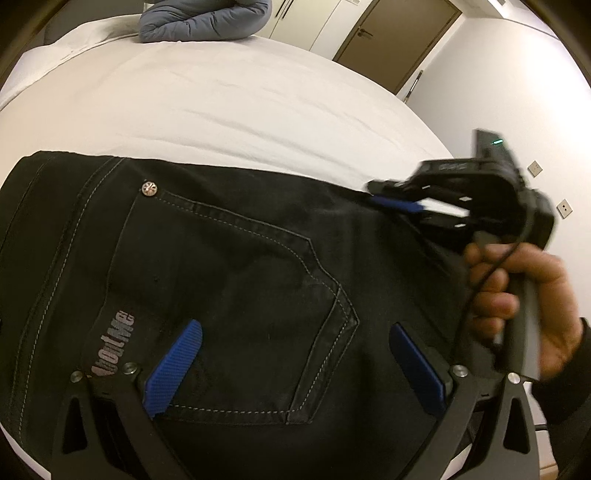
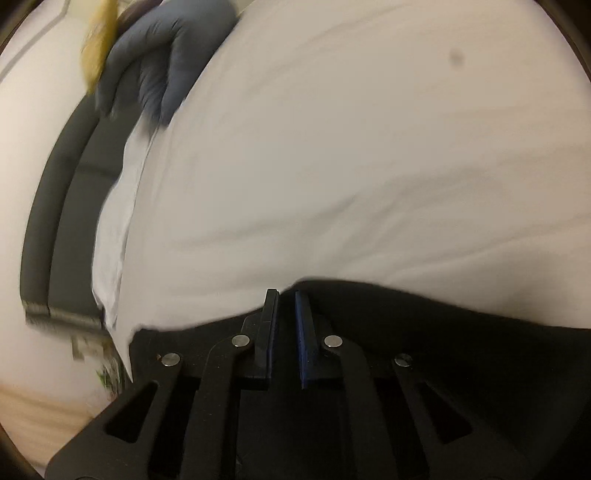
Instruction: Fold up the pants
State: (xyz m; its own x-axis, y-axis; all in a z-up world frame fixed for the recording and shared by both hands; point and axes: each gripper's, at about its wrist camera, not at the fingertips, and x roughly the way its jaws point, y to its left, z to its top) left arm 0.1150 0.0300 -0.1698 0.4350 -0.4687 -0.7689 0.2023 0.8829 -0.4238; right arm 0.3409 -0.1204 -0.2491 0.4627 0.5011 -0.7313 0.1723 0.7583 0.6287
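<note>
Black pants (image 1: 236, 280) lie flat on a white bed (image 1: 236, 103), back pocket up, with a rivet and a printed label showing. My left gripper (image 1: 295, 332) is open, its blue pads spread wide just above the pocket. My right gripper (image 1: 397, 203) is at the pants' far right edge, held by a hand. In the right wrist view my right gripper (image 2: 286, 295) has its jaws nearly together over the edge of the black pants (image 2: 424, 325). The view is blurred and I cannot tell whether cloth is pinched between them.
A grey-blue quilted jacket (image 1: 203, 20) lies bunched at the far end of the bed; it also shows in the right wrist view (image 2: 162, 70). A dark headboard (image 2: 62, 206) runs along the bed's left side. A brown door (image 1: 395, 33) and a white wall stand beyond the bed.
</note>
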